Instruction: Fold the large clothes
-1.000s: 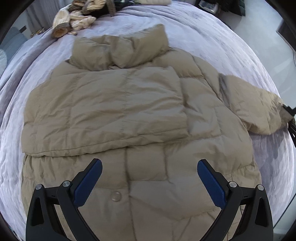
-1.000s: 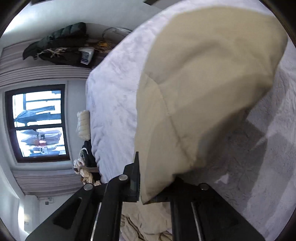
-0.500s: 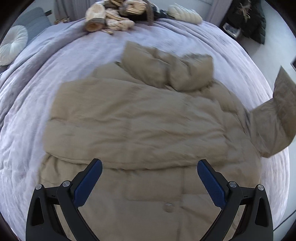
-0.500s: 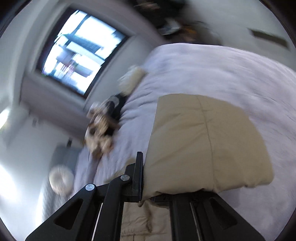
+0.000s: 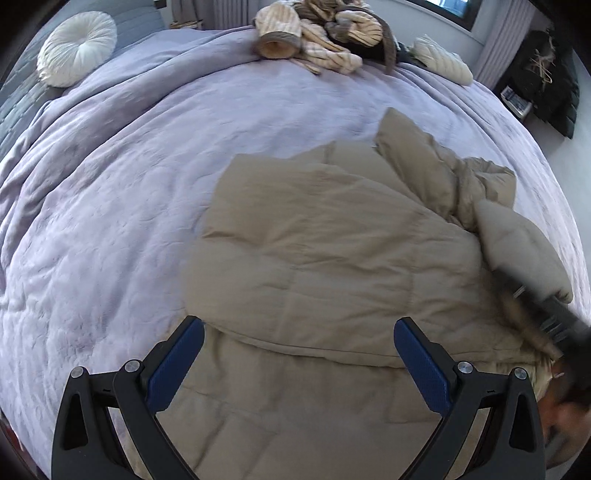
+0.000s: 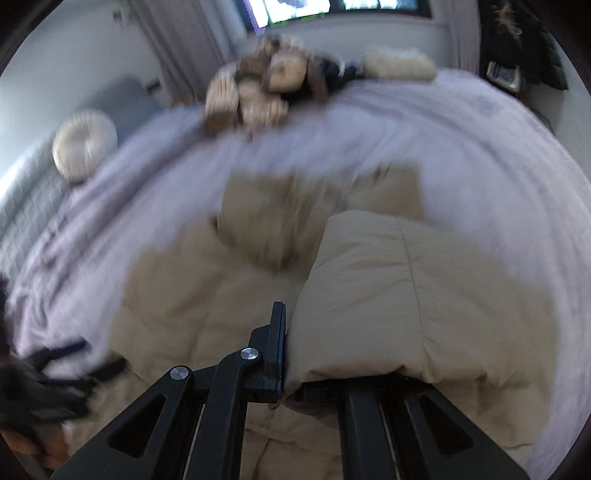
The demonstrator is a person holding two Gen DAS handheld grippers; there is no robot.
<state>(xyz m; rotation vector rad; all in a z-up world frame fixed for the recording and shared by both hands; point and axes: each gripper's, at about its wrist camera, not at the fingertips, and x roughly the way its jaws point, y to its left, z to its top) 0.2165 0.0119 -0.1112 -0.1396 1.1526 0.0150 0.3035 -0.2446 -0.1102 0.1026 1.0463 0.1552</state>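
Left view, jacket: a big puffy tan jacket lies flat on the purple bed cover, nearer the right side of the bed.
Left view, look: it has sewn squares all over. One sleeve is folded across its front. The collar sits crumpled at the far end.
Left view, left gripper: the left gripper hangs just over the jacket's lower part. Its blue fingers are spread wide apart and hold nothing.
Left view, other things: a round white cushion and a heap of striped woolly clothes sit at the far end of the bed, well apart from the jacket.
Right view, right gripper: the right gripper is squeezed tight on the jacket's sleeve, near the cuff. The sleeve is lifted over the jacket's body.
Right view, blur: the far part is smeared, so small things there are hard to tell.
How it will handle: I think it is light, soft and squashy. It will likely puff back up after a fold.
Where to hold: I would pinch a thin edge, like the cuff or the hem, not the fat middle.
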